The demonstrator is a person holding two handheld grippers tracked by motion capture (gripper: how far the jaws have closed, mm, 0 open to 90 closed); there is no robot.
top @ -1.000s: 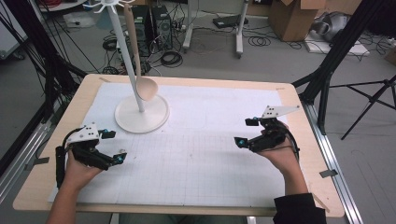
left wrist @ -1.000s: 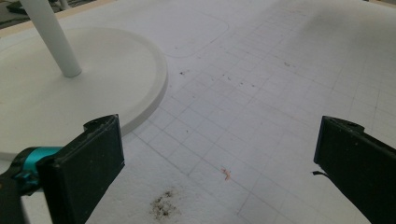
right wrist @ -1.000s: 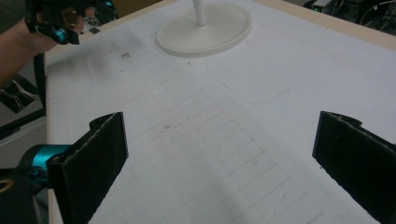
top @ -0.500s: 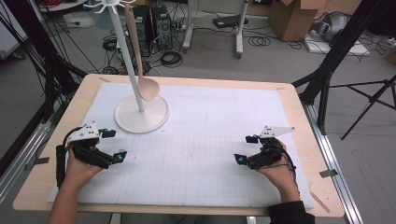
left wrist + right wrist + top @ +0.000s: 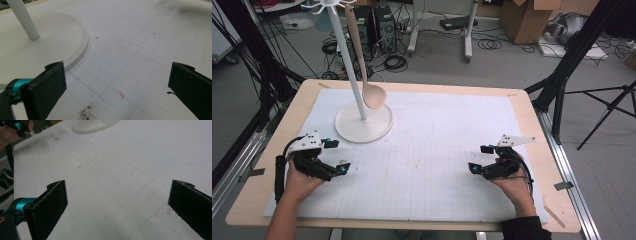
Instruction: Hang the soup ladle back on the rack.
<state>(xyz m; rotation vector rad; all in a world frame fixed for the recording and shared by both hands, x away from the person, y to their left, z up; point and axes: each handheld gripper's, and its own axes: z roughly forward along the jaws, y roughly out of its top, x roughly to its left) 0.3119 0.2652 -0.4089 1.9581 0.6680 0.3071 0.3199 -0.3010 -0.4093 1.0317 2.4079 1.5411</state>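
both grippers resting wide open, spoon hanging on the stand

starting at the left: left gripper (image 5: pixel 334 156) sitting low at the near-left part of the white gridded mat (image 5: pixel 437 150), held in a hand (image 5: pixel 299 181) coming in from the bottom edge. jaws standing wide apart in the left gripper view, gripping nothing, with bare mat and a few brownish specks showing between them. pointing toward the round base of the white stand (image 5: pixel 363 121), whose rim is lying just beyond the left jaw in that view (image 5: pixel 42 42).

moving on to the stand itself: standing upright at the far-left part of the mat, its thin pole rising to a hook crown at the top edge of the high view. wooden spoon (image 5: pixel 368 85) hanging from that crown, handle up, bowl down, dangling just right of the pole and above the base; touching the base or not, impossible to tell.

crossing the bare middle of the mat to the right: right gripper (image 5: pixel 480 158) lying near the mat's near-right part, well apart from the stand and spoon. jaws spread wide in the right gripper view, holding nothing, with grid lines showing between them and the stand's base far off at the top (image 5: pixel 95 125).
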